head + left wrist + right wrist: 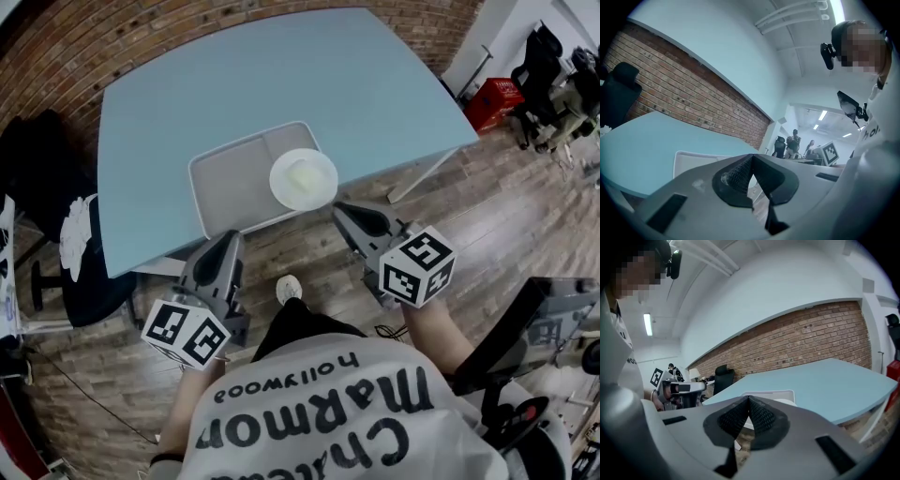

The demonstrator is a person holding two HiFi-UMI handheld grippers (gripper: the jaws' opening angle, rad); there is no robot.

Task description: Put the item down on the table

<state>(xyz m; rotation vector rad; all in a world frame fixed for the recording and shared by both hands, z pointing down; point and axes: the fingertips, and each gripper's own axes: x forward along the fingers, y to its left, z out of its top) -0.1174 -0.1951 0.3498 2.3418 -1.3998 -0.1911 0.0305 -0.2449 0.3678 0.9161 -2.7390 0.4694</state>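
Right gripper (343,212) — near plate (304,179)
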